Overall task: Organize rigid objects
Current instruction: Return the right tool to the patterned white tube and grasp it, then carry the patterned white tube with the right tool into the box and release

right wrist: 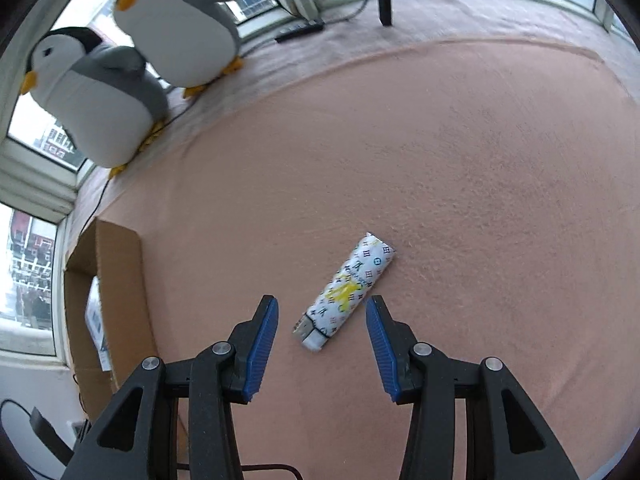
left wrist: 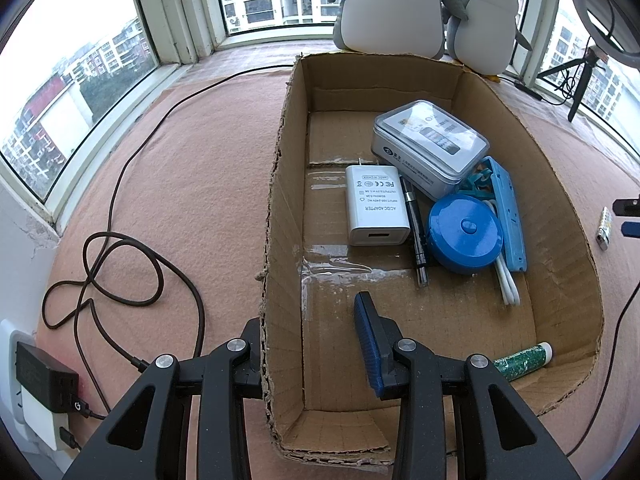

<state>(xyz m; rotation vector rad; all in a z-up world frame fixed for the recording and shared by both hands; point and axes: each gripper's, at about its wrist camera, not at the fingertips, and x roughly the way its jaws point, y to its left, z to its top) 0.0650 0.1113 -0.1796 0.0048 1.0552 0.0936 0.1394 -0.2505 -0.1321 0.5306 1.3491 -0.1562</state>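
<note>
Reaching for the patterned lighter [right wrist: 347,291], the right tongs [right wrist: 322,346] hover with jaws apart, straddling its metal end at lower centre of the right wrist view; it lies on the pink carpet [right wrist: 460,168], not yet gripped. Next comes lowering, closing on the body, then carrying it to the cardboard box [left wrist: 560,208]. The left tongs [left wrist: 308,354], tilted steeply down, clamp the box's left wall.

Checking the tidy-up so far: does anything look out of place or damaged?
One patterned lighter lies outside on the pink cloth. The cardboard box has ragged, torn edges.
</note>
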